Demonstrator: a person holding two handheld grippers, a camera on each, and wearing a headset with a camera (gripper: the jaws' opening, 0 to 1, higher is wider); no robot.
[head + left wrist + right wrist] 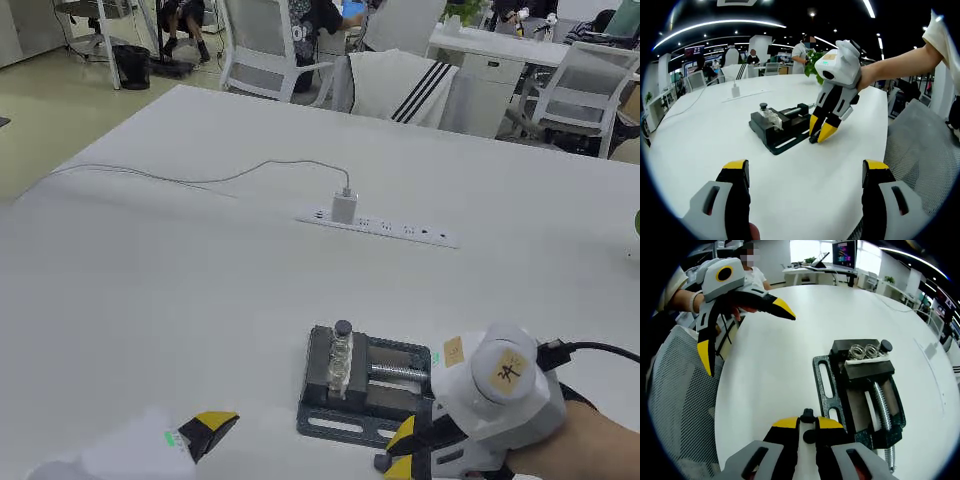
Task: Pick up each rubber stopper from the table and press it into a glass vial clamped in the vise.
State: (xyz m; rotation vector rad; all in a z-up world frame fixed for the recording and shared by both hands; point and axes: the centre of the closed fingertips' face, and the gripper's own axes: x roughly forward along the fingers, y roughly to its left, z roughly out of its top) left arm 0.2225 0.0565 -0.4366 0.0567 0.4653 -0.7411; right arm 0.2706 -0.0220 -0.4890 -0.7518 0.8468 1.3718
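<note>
A black vise (365,400) stands on the white table and clamps a row of clear glass vials (341,362); the far vial carries a dark rubber stopper (343,327). Seen from the right gripper view, the vise (865,371) holds two unplugged vials (863,351) and the plugged one (885,345). My right gripper (807,424) is low over the table just right of the vise, shut on a small dark rubber stopper (807,415). It also appears in the head view as the right gripper (398,455). My left gripper (805,172) is open, holds nothing, and hovers left of the vise (780,127).
A white power strip (385,226) with a plugged charger (344,207) and a thin cable lies farther back on the table. Office chairs and desks stand beyond the far edge. A mesh chair (680,405) sits by the near table edge.
</note>
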